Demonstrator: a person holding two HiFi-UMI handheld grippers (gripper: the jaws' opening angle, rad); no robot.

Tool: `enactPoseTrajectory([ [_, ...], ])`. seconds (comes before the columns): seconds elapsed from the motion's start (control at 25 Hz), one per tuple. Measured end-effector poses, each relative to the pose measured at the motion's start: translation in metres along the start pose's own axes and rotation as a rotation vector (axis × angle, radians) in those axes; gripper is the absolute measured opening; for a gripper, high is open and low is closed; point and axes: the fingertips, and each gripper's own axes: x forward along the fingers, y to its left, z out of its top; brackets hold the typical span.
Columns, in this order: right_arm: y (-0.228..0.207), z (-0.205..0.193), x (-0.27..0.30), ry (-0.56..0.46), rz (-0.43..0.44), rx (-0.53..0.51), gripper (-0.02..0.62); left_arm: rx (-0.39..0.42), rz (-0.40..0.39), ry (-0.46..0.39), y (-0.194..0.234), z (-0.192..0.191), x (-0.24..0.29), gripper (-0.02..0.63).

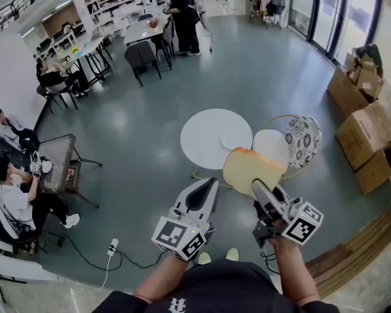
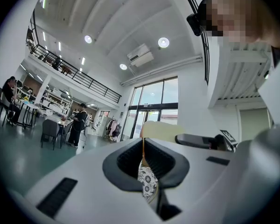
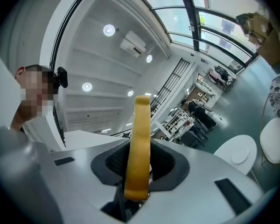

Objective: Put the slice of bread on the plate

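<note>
Right tongs [image 1: 257,186] clamped on the slice of bread [image 1: 251,168], held in the air short of the round white counter [image 1: 202,135] — its plate [image 1: 233,140] bare, left tongs [image 1: 212,182] closed, empty — so pickup looks done; set-down remains.

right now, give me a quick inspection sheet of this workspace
surface: round white table, only the plate on it
job's things: slice of bread held in the air, not yet on the plate
clutter: cardboard boxes; chair with patterned cushion beside the table
grippers: right gripper shut on the bread; left gripper shut, empty
cables: power strip and cable on the floor
surroundings: people at desks, open hall
</note>
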Motion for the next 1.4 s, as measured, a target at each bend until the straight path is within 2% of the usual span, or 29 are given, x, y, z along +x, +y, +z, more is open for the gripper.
enactPoseTrajectory([
  [0.52, -0.029, 0.019, -0.027, -0.022, -0.021, 0.029, 0.094, 0.006, 0.016, 0.011, -0.015, -0.019, 0.021, 0.017],
  [0.76, -0.049, 0.032, -0.040, -0.023, -0.025, 0.038, 0.094, 0.024, 0.039, -0.014, -0.020, -0.027, 0.038, 0.017],
  [0.92, -0.065, 0.034, -0.048, -0.019, -0.030, 0.080, 0.094, 0.025, 0.049, -0.005, -0.025, -0.037, 0.050, 0.017],
  [1.04, -0.065, 0.044, -0.048, -0.020, -0.018, 0.060, 0.094, 0.034, 0.047, -0.004, -0.029, -0.035, 0.058, 0.017],
  [1.4, -0.094, 0.054, -0.047, -0.028, -0.039, 0.063, 0.094, 0.051, 0.063, -0.014, -0.017, -0.038, 0.080, 0.017],
])
